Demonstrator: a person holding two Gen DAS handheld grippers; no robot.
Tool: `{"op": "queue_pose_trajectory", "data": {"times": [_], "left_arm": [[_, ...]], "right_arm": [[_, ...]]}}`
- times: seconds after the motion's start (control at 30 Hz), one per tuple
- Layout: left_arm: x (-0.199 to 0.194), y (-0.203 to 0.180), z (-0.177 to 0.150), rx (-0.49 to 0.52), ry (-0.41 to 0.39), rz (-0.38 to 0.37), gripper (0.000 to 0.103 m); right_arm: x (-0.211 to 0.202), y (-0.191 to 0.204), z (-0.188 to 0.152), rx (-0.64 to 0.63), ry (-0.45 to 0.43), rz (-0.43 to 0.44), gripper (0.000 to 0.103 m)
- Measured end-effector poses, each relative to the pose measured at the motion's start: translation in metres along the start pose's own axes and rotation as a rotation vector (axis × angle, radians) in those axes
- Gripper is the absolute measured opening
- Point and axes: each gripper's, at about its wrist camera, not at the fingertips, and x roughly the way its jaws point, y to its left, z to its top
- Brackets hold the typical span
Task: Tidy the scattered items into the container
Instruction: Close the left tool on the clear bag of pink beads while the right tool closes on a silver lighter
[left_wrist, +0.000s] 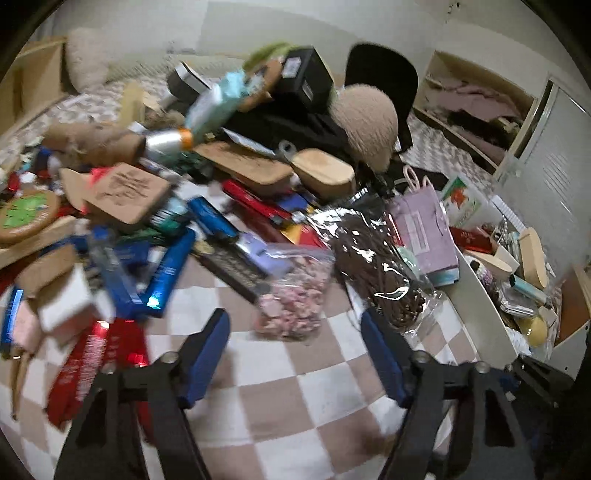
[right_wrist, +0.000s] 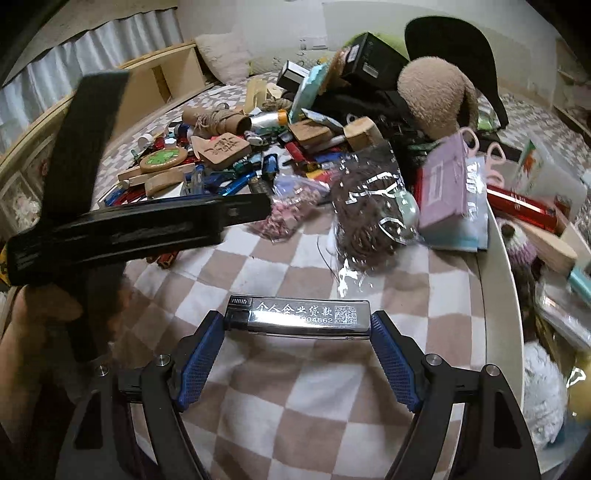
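Note:
My right gripper (right_wrist: 297, 325) is shut on a silver lighter (right_wrist: 299, 316) with printed characters, held crosswise between its blue pads above the checkered blanket. My left gripper (left_wrist: 295, 325) is open and empty, low over the blanket, just short of a clear bag of pink pieces (left_wrist: 293, 295). The left gripper's black body (right_wrist: 122, 229) shows at the left of the right wrist view. A heap of lighters, wooden boards and boxes (left_wrist: 155, 206) lies ahead. The white container (left_wrist: 484, 306) stands at the right, holding several items; its rim (right_wrist: 506, 280) also shows in the right wrist view.
A bag of brown cord (left_wrist: 376, 266) and a purple paper bag (left_wrist: 424, 229) lie against the container. A beige plush toy (left_wrist: 365, 125), black boxes (left_wrist: 306, 77) and a black chair back (left_wrist: 384, 74) stand behind the heap. Red packets (left_wrist: 96, 365) lie at the left.

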Motion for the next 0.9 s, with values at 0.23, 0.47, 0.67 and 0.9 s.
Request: {"op": "queue_pose_trajectory", "data": {"times": [0.23,0.47,0.67,0.9], "left_arm": [[0.031,-0.002,0.001,-0.003,0.069,0.025,0.063],[0.033,0.000,0.000,-0.006,0.069,0.056,0.043],[0.027,0.002,-0.006,-0.026,0.063,0.042,0.033],[0.014,0.000,-0.016,-0.049,0.065,0.023,0.031]], "right_arm": [[-0.002,-0.008,-0.002,0.033,-0.006,0.036,0.081],[0.003,-0.018,-0.002,0.079,0.006,0.053,0.081],[0.001,-0.019,-0.003,0.090,-0.005,0.058,0.081],[-0.003,-0.023,-0.005,0.107,-0.015,0.058,0.081]]}}
